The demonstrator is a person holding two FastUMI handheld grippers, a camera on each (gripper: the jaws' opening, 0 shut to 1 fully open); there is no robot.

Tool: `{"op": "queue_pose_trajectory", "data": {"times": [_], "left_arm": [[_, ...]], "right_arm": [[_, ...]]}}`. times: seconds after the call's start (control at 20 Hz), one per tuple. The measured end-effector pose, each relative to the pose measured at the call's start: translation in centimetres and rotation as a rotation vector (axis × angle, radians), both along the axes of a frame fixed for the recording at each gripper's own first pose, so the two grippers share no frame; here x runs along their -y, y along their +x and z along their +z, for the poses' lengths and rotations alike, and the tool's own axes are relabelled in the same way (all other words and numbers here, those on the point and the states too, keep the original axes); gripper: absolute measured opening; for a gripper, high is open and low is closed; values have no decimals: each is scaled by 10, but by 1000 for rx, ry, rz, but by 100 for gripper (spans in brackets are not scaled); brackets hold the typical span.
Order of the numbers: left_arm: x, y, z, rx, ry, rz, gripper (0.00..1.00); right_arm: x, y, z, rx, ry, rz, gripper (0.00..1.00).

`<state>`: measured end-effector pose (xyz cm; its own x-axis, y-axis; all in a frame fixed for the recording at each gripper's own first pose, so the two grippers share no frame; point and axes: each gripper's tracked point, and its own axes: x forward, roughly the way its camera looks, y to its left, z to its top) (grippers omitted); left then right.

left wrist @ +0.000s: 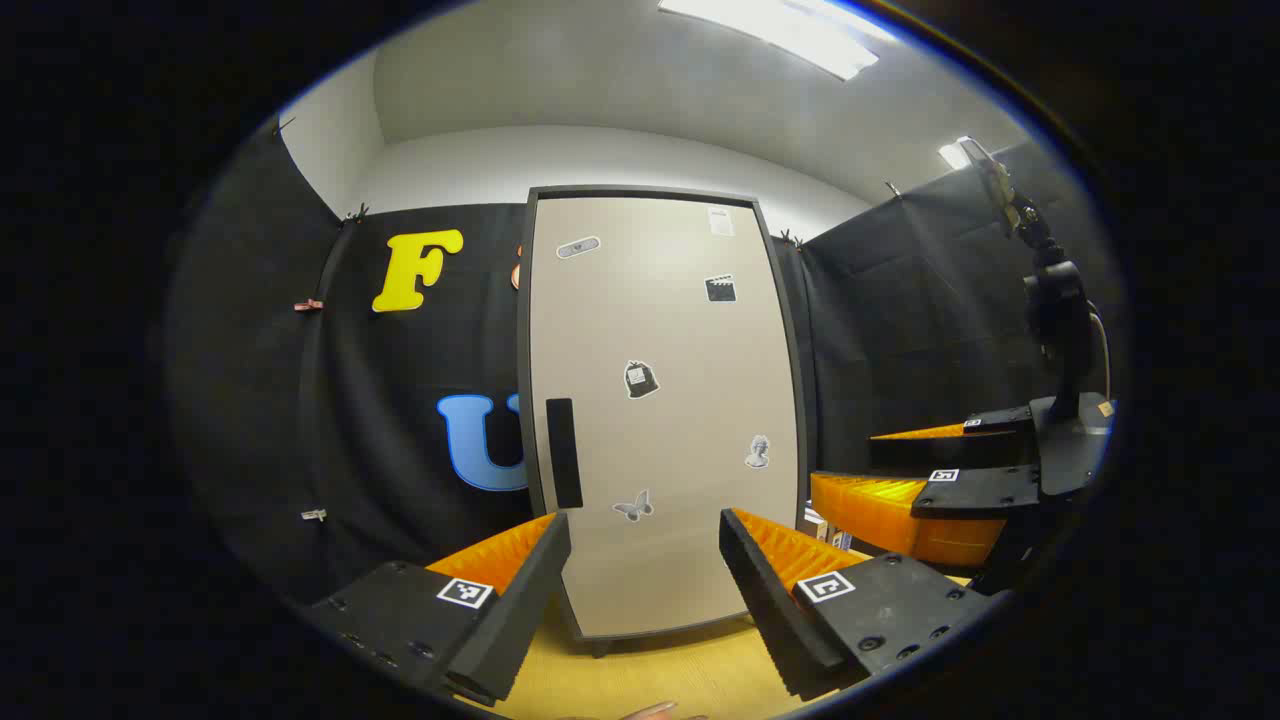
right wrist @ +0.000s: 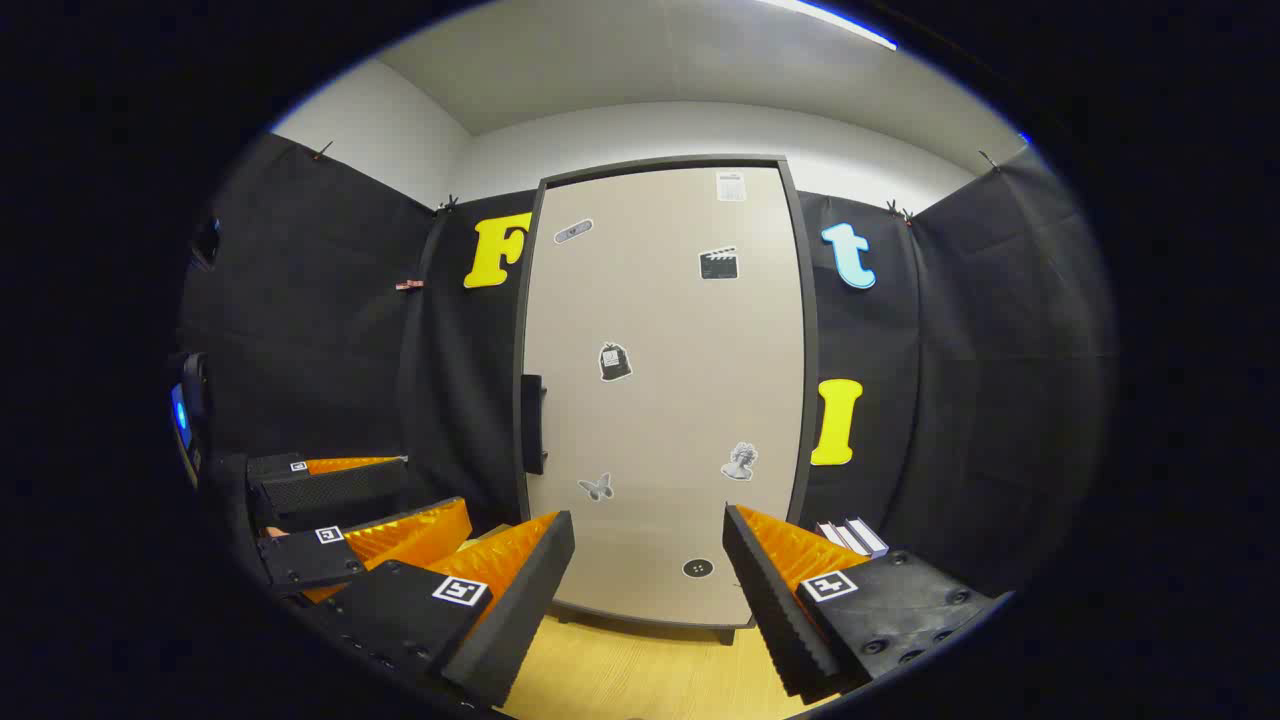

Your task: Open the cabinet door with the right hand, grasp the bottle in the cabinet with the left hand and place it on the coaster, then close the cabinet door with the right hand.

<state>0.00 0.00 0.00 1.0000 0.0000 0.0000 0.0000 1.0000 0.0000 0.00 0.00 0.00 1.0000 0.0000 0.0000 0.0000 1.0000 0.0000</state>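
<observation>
Door [right wrist: 665,390] is shut, so the bottle sits hidden behind it; I cannot place the coaster. Its dark handle [right wrist: 532,424] runs along the left edge. The right gripper [right wrist: 648,560] hangs well short of it, jaws wide and empty, aimed at the panel's middle. Risk: it closes on flat door, misses the handle and slips. The left gripper [left wrist: 645,560], equally wide and empty, waits nearby and could block the swing.

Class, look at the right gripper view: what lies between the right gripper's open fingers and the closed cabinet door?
Just bare wooden tabletop lies between the right gripper and the cabinet door.
</observation>
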Motion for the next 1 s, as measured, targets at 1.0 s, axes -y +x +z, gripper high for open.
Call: {"op": "queue_pose_trajectory", "data": {"times": [1.0], "left_arm": [[-35, 22, -10, -17, -29, 68, 94]], "right_arm": [[-11, 32, -2, 9, -14, 67, 98]]}}
